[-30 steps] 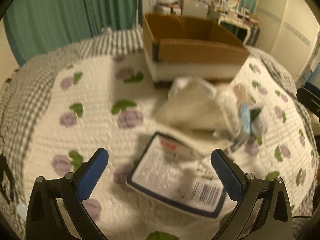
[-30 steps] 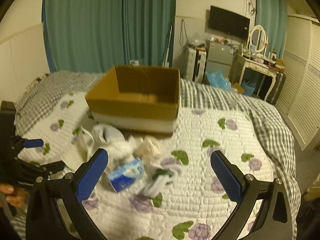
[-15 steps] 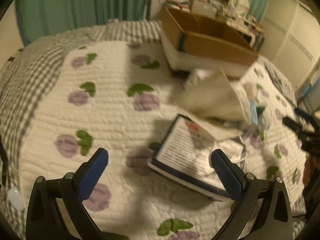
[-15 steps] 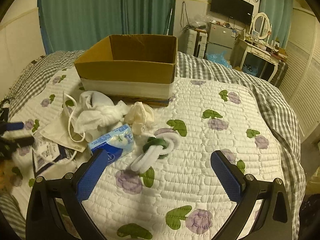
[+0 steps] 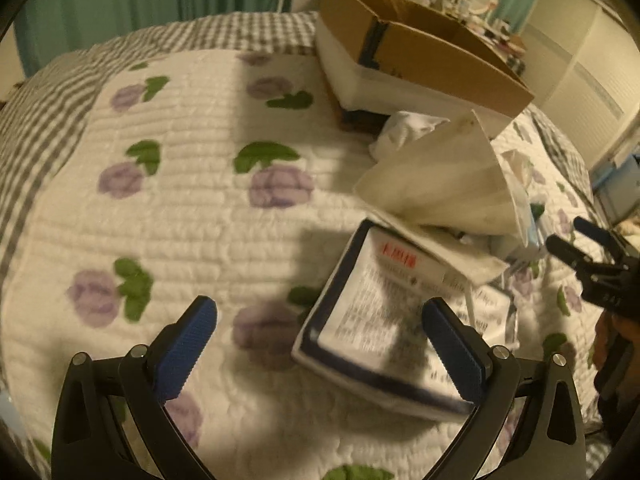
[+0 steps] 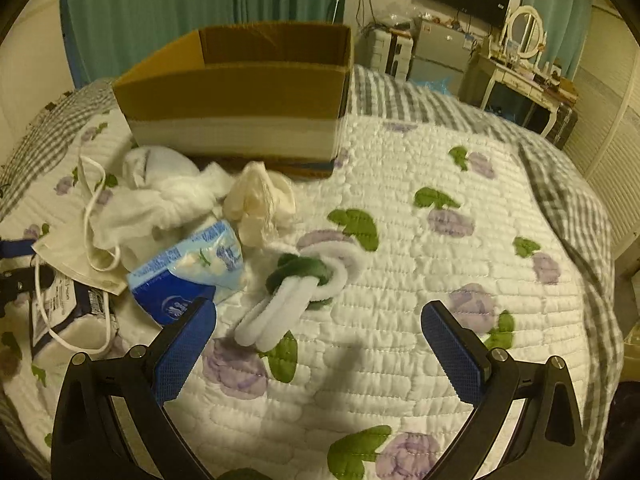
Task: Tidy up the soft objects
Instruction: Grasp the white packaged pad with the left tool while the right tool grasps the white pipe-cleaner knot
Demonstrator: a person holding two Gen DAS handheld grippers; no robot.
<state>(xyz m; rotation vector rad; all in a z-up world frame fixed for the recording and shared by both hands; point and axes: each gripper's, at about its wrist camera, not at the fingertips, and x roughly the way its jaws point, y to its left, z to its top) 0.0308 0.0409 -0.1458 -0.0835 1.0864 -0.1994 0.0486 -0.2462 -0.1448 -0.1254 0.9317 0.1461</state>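
Open quilt point(image 6: 420, 240) across the right half and lower centre of the right wrist view; free passage there. Blocked at centre left by a heap: white cloth point(image 6: 160, 196), cream bundle point(image 6: 260, 200), blue packet point(image 6: 188, 276), green-and-white roll point(image 6: 296, 292), all close together. Cardboard box point(image 6: 240, 92) walling off the upper centre, open on top. In the left wrist view, bare quilt over the whole left half; flat printed packet point(image 5: 384, 328) and folded white mask point(image 5: 444, 176) crowding the right, with the other hand-held gripper point(image 5: 580, 248) at the right edge.
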